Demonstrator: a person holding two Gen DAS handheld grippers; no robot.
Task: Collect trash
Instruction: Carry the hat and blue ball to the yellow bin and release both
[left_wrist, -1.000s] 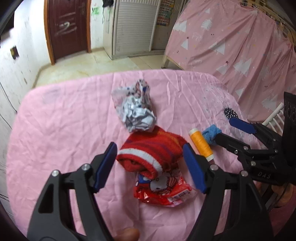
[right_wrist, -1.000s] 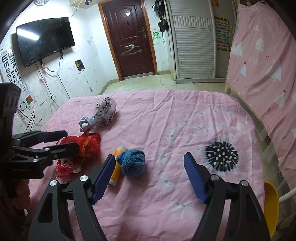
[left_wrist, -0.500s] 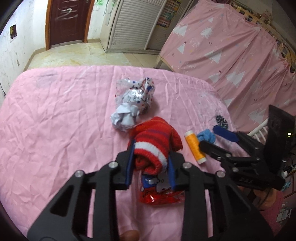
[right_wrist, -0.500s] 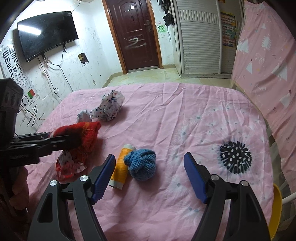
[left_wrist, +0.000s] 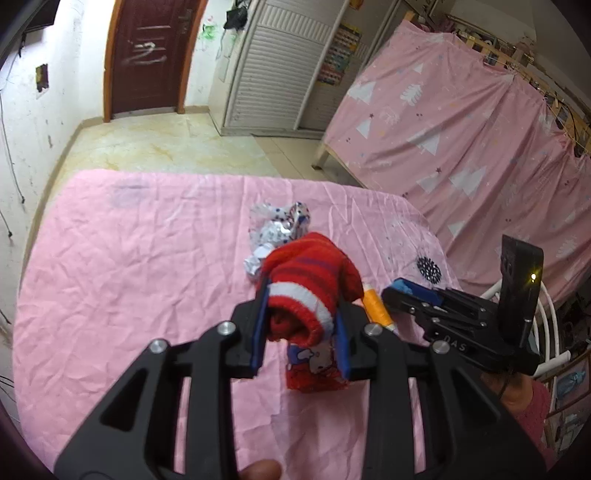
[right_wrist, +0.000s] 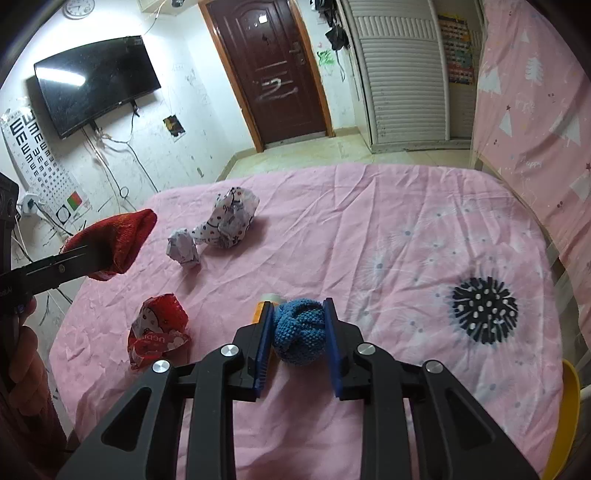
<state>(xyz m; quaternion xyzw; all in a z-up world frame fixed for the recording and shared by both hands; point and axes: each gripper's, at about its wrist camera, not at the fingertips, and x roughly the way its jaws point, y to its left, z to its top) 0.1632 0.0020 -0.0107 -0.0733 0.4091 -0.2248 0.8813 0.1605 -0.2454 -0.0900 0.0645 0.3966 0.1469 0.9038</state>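
My left gripper (left_wrist: 300, 328) is shut on a rolled red sock with a white band (left_wrist: 310, 288) and holds it above the pink bed; it also shows in the right wrist view (right_wrist: 114, 240). My right gripper (right_wrist: 298, 332) is shut on a blue knitted sock ball (right_wrist: 300, 332) that rests on the sheet. A red Hello Kitty wrapper (right_wrist: 159, 332) lies on the bed under the lifted sock and shows in the left wrist view (left_wrist: 314, 369). A crumpled white dotted wrapper (right_wrist: 229, 221) with a paper wad (right_wrist: 183, 251) lies farther back.
An orange thread spool (right_wrist: 263, 308) lies just left of the blue ball. The pink sheet (right_wrist: 406, 221) has a black spiky print (right_wrist: 484, 310). A pink curtain (left_wrist: 461, 129) hangs on the right. A yellow rim (right_wrist: 569, 413) stands at the bed's right edge.
My left gripper closed on the red sock and lifted it off the red wrapper. My right gripper moved forward and closed on the blue sock ball.
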